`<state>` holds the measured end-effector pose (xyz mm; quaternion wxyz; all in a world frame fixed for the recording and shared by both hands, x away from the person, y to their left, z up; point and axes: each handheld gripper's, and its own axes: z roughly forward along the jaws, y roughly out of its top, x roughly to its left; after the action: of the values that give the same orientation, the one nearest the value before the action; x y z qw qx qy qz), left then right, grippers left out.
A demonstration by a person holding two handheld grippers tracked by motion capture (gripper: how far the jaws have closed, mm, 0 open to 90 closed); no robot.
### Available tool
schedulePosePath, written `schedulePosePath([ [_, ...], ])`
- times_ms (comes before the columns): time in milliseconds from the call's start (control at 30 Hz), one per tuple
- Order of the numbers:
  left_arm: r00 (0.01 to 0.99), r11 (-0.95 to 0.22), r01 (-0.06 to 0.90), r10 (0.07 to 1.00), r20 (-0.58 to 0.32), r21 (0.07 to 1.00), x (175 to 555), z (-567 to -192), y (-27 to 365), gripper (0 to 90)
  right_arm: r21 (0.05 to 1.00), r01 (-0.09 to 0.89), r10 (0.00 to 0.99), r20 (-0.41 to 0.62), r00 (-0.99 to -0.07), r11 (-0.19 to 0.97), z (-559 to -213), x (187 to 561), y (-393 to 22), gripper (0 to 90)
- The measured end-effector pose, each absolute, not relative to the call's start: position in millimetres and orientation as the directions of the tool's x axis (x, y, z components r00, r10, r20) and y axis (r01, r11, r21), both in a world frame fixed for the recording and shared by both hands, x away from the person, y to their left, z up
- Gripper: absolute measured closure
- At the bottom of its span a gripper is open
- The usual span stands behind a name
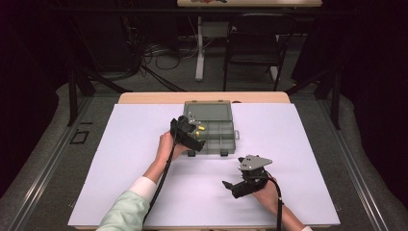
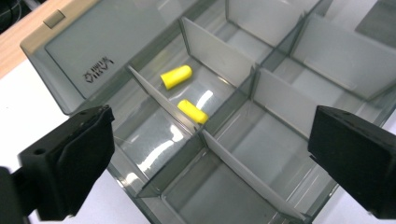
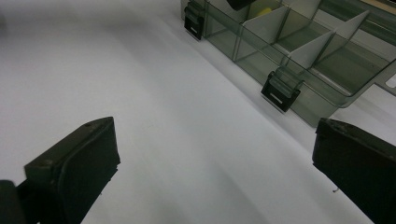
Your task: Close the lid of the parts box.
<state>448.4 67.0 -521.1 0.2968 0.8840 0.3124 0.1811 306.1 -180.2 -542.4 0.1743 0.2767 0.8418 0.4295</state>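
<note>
Left gripper view: the left gripper (image 2: 205, 158), jaws spread empty over the smoky-grey clear plastic compartment box (image 2: 280, 93), should drop squarely astride one yellow foam earplug (image 2: 192, 111), while the right gripper (image 3: 210, 168) waits released.

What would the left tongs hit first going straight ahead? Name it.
Probably the open box: the left tongs stand open above its compartments, aimed near the divider beside the two yellow earplugs. Whether divider or floor comes first is unclear from this depth.
</note>
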Motion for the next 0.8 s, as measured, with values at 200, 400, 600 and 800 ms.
schedulePosePath([
  [200,0.733,-0.637,0.449,0.664,0.149,0.626,447.7,-527.6,65.4,16.6,0.819,0.319,0.616,-0.053,-0.786,0.478,-542.4,306.4,-180.4,0.0],
  [400,0.725,-0.622,0.459,0.675,0.137,0.634,449.0,-532.5,64.9,33.2,0.826,0.312,0.617,-0.054,-0.785,0.469,-538.0,309.2,-182.6,0.0],
  [600,0.708,-0.593,0.472,0.696,0.121,0.652,451.1,-537.7,67.7,43.8,0.837,0.319,0.633,-0.041,-0.773,0.445,-531.1,317.4,-187.1,0.0],
  [800,0.703,-0.599,0.458,0.697,0.146,0.656,452.1,-539.5,65.9,51.3,0.849,0.321,0.661,-0.044,-0.749,0.420,-523.7,330.5,-192.0,0.3],
])
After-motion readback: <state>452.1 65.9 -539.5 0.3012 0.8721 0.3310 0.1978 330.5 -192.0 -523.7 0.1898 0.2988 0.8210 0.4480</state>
